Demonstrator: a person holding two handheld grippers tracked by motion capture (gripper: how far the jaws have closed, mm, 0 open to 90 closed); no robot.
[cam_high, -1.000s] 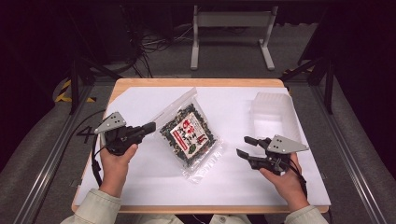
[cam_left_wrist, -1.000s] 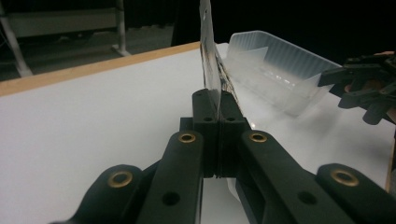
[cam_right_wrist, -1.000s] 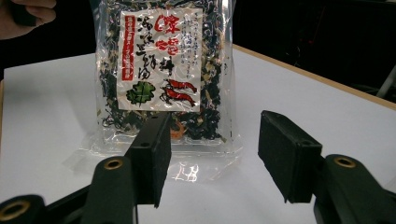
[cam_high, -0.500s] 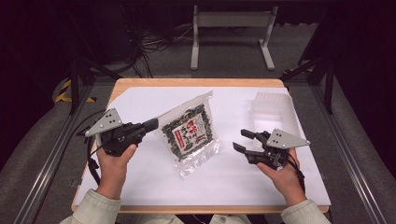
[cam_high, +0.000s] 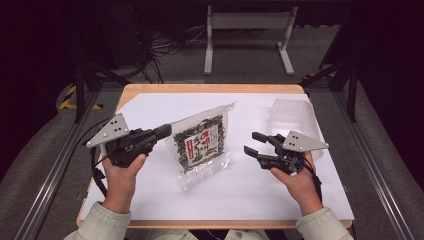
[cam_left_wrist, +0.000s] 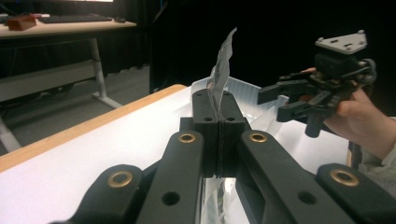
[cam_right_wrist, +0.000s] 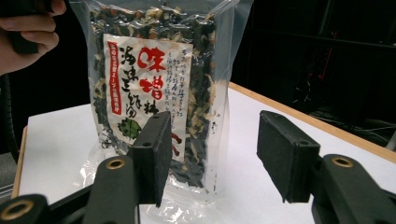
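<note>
A clear bag of dark dried greens (cam_high: 200, 145) with a white and red label hangs upright over the white sheet, its bottom near the sheet. My left gripper (cam_high: 165, 131) is shut on the bag's left edge; in the left gripper view the jaws (cam_left_wrist: 217, 100) are pressed together on the thin plastic edge (cam_left_wrist: 223, 60) that sticks up between them. My right gripper (cam_high: 253, 143) hovers open to the right of the bag with nothing between its pads. From the right gripper view the bag (cam_right_wrist: 154, 70) faces me beyond the open gripper (cam_right_wrist: 212, 149).
A clear plastic container (cam_high: 292, 115) stands at the back right of the white sheet (cam_high: 250, 195), which covers the wooden table (cam_high: 210, 88). A metal stand (cam_high: 247, 22) and cables lie on the floor beyond the table.
Both hands have risen a little. The bag has gone from lying slanted on the sheet to hanging upright from the left gripper. The right gripper has stayed open.
</note>
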